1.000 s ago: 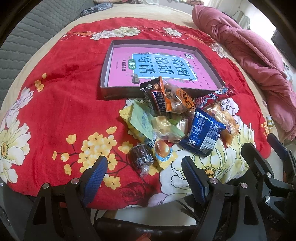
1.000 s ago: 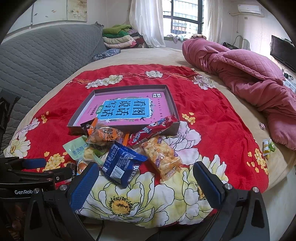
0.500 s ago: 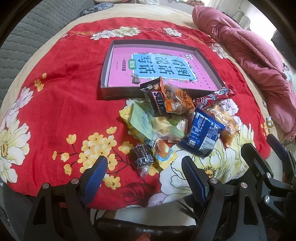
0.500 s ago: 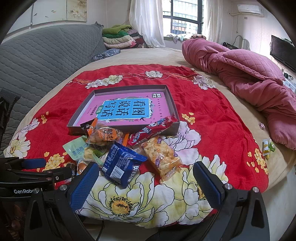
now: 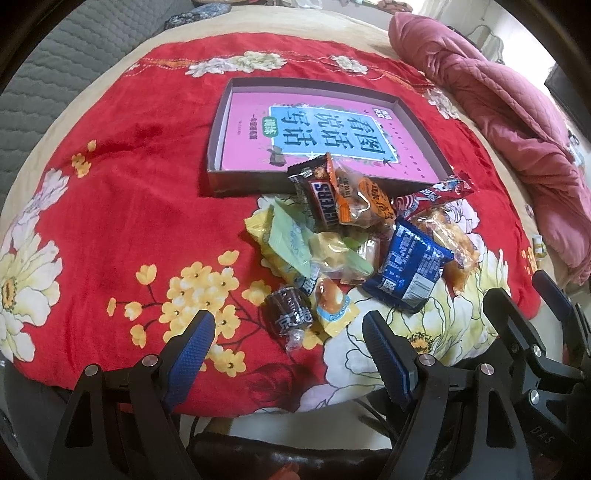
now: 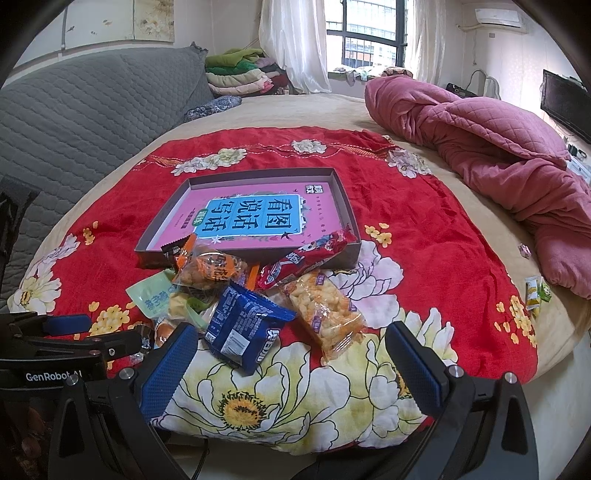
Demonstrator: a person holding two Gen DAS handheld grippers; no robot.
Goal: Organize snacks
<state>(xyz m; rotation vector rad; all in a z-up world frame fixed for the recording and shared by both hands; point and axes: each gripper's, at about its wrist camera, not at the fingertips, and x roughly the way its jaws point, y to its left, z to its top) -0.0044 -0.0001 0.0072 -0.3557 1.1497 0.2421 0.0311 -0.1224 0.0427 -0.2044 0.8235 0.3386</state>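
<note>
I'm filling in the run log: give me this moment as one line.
stage: before first pick | left tool: open, empty | right tool: open, empty | snacks: piled before box | box: no snacks inside

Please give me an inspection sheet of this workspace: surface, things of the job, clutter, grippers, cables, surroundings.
Surface: red floral cloth spread over a bed.
Job's things: open shallow box with a pink book lying flat inside; snack pile in front of it, with blue packet, puffed-snack bag, red packet leaning on the box edge, Snickers bar, dark wrapped candy.
Clutter: two small sachets near the bed edge.
Grippers: left gripper and right gripper both open, empty, short of the pile.
Cables: a dark cable below the bed edge.
Surroundings: pink quilt, grey quilted cover, folded laundry, window.
</note>
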